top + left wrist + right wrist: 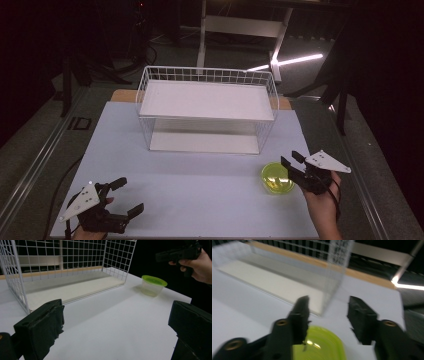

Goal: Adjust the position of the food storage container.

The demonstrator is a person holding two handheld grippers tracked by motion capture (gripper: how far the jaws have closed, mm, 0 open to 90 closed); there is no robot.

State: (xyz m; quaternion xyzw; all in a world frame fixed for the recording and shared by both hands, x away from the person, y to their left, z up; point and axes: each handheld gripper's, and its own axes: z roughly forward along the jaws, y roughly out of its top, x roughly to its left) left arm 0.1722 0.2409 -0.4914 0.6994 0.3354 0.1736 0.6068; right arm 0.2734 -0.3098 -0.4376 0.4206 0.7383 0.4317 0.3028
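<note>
A small clear tub with a lime-green lid (277,178) stands on the white table at the right front. My right gripper (291,159), held in a hand, hovers just right of and above it, open and holding nothing. In the right gripper view the green lid (322,345) lies low between the spread jaws of the right gripper (330,312), and the picture is blurred. My left gripper (129,196) rests open near the front left corner. In its own view the left gripper (116,322) has wide-apart jaws, and the tub (153,285) stands far off.
A white wire rack (207,107) with an upper shelf and a white base board stands at the middle back of the table (200,170). The rack's open side (62,265) faces the front. Dark floor and stand legs surround the table.
</note>
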